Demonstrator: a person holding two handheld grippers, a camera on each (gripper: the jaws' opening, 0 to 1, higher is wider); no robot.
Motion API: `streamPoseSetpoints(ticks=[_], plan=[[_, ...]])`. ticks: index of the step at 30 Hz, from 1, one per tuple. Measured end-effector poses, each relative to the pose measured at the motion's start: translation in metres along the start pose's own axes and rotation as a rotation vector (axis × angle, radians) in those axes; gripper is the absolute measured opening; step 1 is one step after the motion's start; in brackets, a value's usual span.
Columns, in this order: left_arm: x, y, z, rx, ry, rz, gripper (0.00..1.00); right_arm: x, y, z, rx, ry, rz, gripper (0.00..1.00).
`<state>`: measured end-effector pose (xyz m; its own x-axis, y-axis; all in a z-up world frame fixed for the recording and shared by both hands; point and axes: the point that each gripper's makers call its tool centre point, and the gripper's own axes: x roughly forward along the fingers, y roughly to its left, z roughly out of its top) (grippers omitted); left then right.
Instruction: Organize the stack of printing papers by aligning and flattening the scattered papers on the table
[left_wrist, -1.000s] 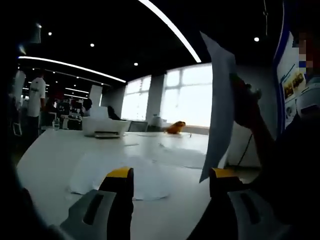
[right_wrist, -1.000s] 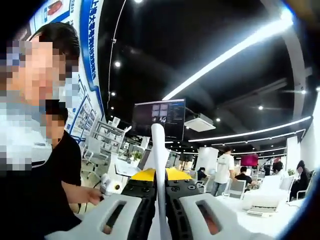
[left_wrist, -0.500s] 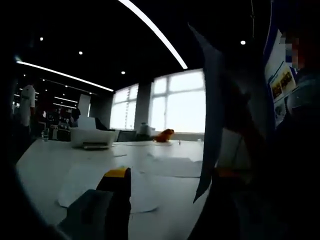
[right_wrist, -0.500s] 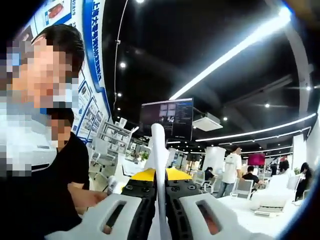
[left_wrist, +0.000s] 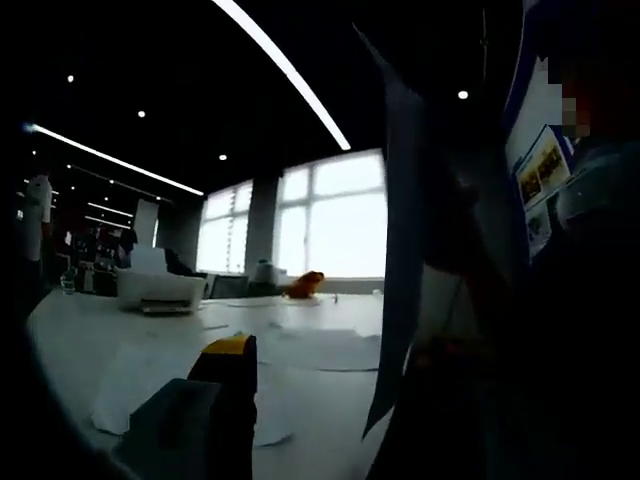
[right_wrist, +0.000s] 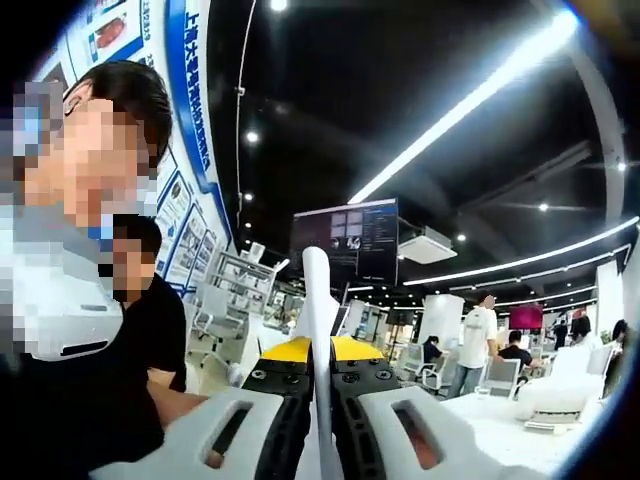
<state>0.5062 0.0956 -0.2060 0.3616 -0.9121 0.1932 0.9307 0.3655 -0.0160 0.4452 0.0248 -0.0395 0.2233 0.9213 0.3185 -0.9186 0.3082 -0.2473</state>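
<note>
While the right tool (right_wrist: 318, 372) kept its jaws clamped on a raised sheet (right_wrist: 317, 300) at frame centre, the left tool (left_wrist: 310, 385), jaws apart and empty, had swung left. Scattered papers (left_wrist: 300, 345) lay unaligned on the tabletop (left_wrist: 70, 340), lower left.

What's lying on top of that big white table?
On the table lie loose paper sheets, a white printer and something orange at the far edge. The upright held sheet hides the table's right part.
</note>
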Motion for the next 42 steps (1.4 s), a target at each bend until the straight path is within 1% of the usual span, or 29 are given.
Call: streamPoseSetpoints(ticks=[3, 6, 12, 17, 21, 24, 25, 26, 29, 32, 34, 38, 40, 42], plan=[[0.004, -0.007, 0.006, -0.007, -0.037, -0.036, 0.73, 0.001, 0.0, 0.0, 0.0, 0.001, 0.003, 0.01], [0.007, -0.011, 0.014, -0.017, -0.075, -0.055, 0.73, 0.001, 0.0, -0.001, 0.005, 0.002, 0.005, 0.01], [0.015, -0.018, 0.021, -0.029, -0.112, -0.092, 0.72, 0.002, 0.002, -0.001, 0.009, 0.002, 0.009, 0.01], [0.021, -0.021, 0.019, -0.023, -0.106, -0.108, 0.7, 0.002, 0.003, 0.001, 0.016, -0.003, 0.012, 0.01], [0.023, -0.025, 0.023, -0.037, -0.126, -0.131, 0.67, 0.002, 0.003, 0.0, 0.021, 0.0, 0.014, 0.01], [0.025, -0.026, 0.023, -0.028, -0.118, -0.142, 0.67, 0.003, 0.005, -0.001, 0.03, 0.001, 0.019, 0.01], [0.022, -0.021, 0.024, -0.024, -0.114, -0.144, 0.67, 0.003, 0.005, -0.001, 0.03, 0.002, 0.019, 0.01], [0.021, -0.021, 0.024, -0.023, -0.114, -0.144, 0.68, 0.004, 0.005, -0.001, 0.03, 0.002, 0.02, 0.01], [0.017, -0.012, 0.029, -0.013, -0.124, -0.145, 0.75, 0.005, 0.007, -0.001, 0.028, 0.004, 0.025, 0.01], [0.017, -0.008, 0.032, -0.019, -0.129, -0.149, 0.74, 0.005, 0.007, 0.001, 0.018, 0.007, 0.029, 0.01], [0.016, -0.005, 0.034, -0.024, -0.134, -0.147, 0.72, 0.005, 0.007, 0.004, 0.016, 0.003, 0.026, 0.01], [0.021, -0.011, 0.035, -0.021, -0.134, -0.152, 0.65, 0.004, 0.008, 0.007, 0.014, -0.004, 0.027, 0.01], [0.022, -0.014, 0.036, -0.01, -0.134, -0.158, 0.65, 0.005, 0.01, 0.007, 0.017, -0.004, 0.033, 0.01], [0.027, -0.024, 0.037, -0.005, -0.142, -0.168, 0.65, 0.006, 0.011, 0.005, 0.02, -0.002, 0.037, 0.01]])
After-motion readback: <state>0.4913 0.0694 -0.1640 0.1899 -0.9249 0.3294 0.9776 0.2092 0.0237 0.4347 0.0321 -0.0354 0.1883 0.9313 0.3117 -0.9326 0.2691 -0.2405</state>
